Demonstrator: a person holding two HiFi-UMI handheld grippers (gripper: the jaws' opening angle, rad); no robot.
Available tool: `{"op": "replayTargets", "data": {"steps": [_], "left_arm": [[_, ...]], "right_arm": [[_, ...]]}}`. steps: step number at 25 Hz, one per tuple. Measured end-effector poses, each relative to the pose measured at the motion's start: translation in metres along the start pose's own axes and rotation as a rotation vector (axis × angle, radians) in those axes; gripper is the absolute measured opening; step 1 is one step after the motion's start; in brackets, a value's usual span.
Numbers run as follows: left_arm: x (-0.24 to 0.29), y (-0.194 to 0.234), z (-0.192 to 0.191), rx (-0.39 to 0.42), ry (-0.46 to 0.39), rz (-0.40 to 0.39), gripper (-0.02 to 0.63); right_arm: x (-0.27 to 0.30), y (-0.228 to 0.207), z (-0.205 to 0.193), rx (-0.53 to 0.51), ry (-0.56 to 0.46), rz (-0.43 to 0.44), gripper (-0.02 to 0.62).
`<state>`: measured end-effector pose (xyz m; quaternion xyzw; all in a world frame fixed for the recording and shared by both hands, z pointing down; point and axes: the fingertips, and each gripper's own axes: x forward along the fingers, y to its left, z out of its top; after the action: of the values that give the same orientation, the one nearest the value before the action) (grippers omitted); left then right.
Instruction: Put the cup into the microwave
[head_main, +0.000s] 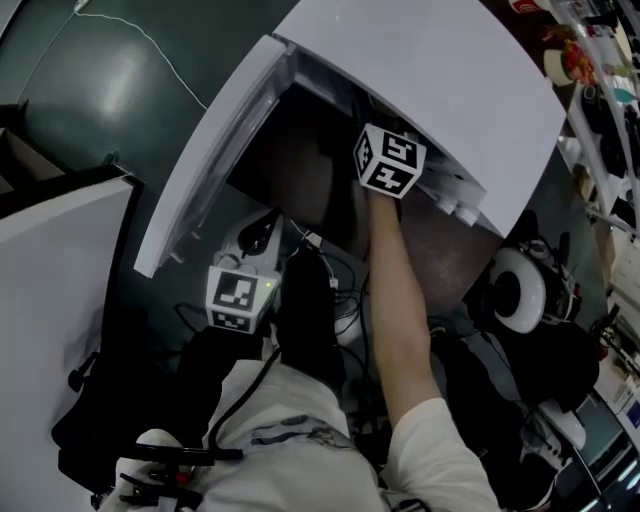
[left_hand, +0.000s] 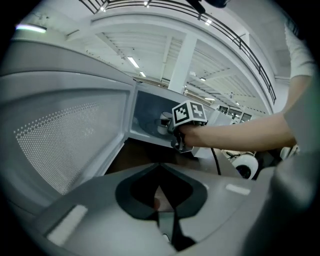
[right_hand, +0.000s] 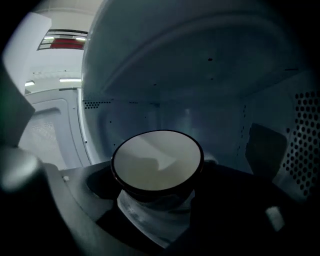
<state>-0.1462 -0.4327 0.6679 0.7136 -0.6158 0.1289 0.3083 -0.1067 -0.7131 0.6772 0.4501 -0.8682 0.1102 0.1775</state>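
Closest to the body, the left gripper (left_hand: 162, 210) hangs low in front of the microwave, jaws pinched together with nothing between them, pointing up at the open door (left_hand: 65, 135). That door swings out to the left, and you can see the dotted mesh in its window. The person's right arm (head_main: 400, 320) stretches forward from the bottom edge of the head view, straight into the opening under the white top of the microwave (head_main: 430, 90). At the end of that arm, the right gripper (right_hand: 156, 202) is past the front edge and in the cavity, jaws clamped on the cup (right_hand: 157, 160). The cup is upright, with a dark rim and a pale inside, and looks empty. So it's inside the microwave, roughly in the middle, with the back wall behind it and the perforated side wall off to the right. Honestly can't tell if its base is touching the floor of the cavity.
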Motion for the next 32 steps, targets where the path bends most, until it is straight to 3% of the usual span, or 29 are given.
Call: {"op": "replayTargets", "data": {"steps": [19, 32], "left_arm": [[-0.002, 0.008, -0.010, -0.019, 0.026, -0.010, -0.002], [-0.016, -0.005, -0.008, 0.011, 0.003, -0.045, -0.002]], "right_arm": [[0.021, -0.023, 0.009, 0.040, -0.039, -0.047, 0.410], [-0.023, -0.011, -0.015, 0.091, -0.032, -0.025, 0.425]]}}
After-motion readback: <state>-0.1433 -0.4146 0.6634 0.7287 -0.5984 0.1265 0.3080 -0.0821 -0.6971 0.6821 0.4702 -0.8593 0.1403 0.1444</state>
